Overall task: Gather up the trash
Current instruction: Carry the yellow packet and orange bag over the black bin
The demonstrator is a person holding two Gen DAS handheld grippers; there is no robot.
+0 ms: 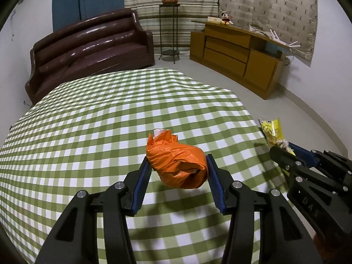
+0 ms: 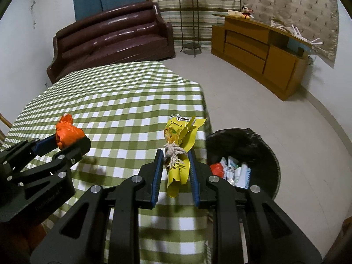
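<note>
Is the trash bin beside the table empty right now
No, the black-lined bin already holds several white wrappers and an orange scrap.

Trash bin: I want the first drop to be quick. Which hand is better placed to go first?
Right. The right gripper holds the yellow wrapper at the table edge, beside the trash bin. The left gripper holds the orange bag farther over the table.

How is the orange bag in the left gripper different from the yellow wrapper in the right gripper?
The orange bag is plain plastic scrunched into a round wad; the yellow wrapper is printed, long and flattish, with frayed string bunched against it. The bag hangs over the checked tablecloth; the wrapper is at the table's edge, beside the black bin. Both are trash, each clamped between gripper fingers above the table.
</note>
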